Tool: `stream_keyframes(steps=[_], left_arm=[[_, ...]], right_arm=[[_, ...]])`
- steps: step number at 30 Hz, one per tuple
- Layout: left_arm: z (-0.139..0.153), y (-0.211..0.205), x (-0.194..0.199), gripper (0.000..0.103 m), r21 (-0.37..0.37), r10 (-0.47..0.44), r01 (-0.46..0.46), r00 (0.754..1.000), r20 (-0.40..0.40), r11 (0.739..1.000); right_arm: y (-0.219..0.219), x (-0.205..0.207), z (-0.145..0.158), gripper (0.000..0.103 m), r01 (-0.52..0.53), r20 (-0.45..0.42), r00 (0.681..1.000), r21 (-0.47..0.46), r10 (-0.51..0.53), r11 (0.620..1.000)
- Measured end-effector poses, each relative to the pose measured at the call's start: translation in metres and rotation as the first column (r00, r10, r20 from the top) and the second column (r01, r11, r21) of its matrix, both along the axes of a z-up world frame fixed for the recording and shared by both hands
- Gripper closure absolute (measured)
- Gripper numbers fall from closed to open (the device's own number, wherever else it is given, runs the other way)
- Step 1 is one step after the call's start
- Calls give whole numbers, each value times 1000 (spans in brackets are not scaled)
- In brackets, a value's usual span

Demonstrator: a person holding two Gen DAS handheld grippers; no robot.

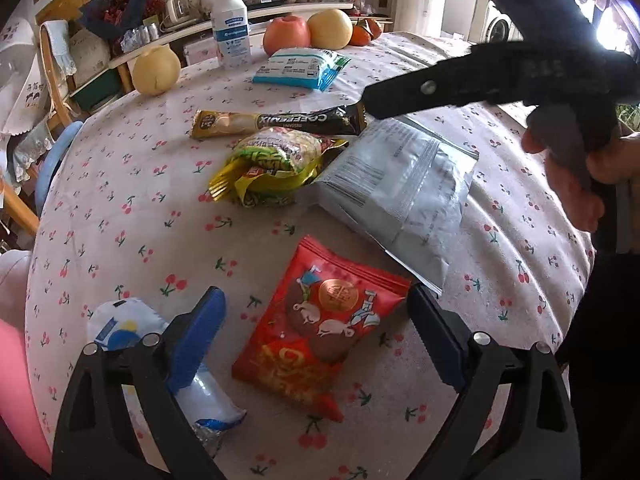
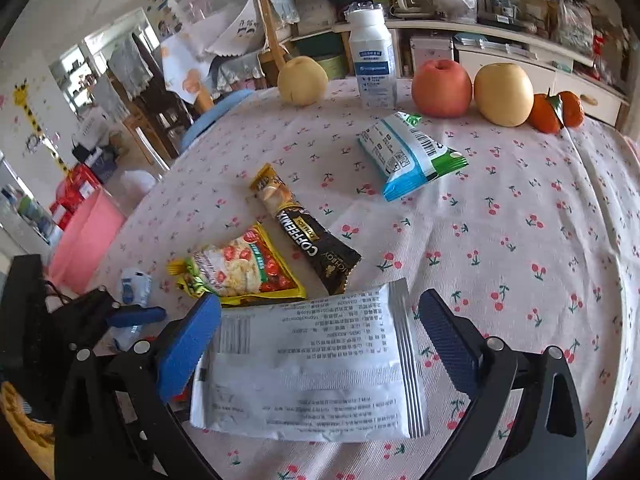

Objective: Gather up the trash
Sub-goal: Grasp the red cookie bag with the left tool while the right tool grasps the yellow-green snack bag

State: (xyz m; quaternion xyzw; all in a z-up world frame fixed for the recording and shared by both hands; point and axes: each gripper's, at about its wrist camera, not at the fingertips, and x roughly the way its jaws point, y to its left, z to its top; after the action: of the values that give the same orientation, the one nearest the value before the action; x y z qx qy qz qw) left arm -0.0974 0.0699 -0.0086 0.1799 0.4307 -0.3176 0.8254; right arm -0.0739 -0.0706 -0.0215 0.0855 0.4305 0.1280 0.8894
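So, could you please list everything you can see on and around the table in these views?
silver pouch: 1, grey-silver, near table edge, between right gripper's fingers
red snack packet: 1, red, between left gripper's fingers
yellow snack bag: 1, yellow-green, mid table
coffee stick: 1, black-gold, beside yellow snack bag
blue-white packet: 1, blue-white, toward fruit
small white wrapper: 1, white-blue, under left gripper's left finger
bottle: 1, white, far edge
pears: 2, yellow, far edge
apple: 1, red, beside bottle
tangerines: 2, orange, far right
tablecloth: 1, white with cherries
left gripper: open
right gripper: open
hand: holding right gripper
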Motion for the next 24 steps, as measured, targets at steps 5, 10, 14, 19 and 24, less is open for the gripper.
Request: stream_keyframes(steps=[5,10,14,19,24], left_arm=[[1,-4,-4,16,-6,-17,17,1000,16,1000],[3,-4,-8,26,-21,-18,19,999,30,1000],[3,-3,-9,33,-36,-9,11,999,38,999],[4,-2,-9,38,-63,19,-17,999,39,998],[5,0,-5,44,-97,55,-51,998,36,994]], right_arm=[[4,13,-9,5,-9,-17,1000,-40,9,999],[7,21,-12,5,-20,-12,1000,-54,20,998],[7,27,-12,5,-15,2,1000,-75,15,997],[3,29,-9,5,-24,3,1000,-22,24,999],[14,22,-1,5,-86,16,996,49,86,995]])
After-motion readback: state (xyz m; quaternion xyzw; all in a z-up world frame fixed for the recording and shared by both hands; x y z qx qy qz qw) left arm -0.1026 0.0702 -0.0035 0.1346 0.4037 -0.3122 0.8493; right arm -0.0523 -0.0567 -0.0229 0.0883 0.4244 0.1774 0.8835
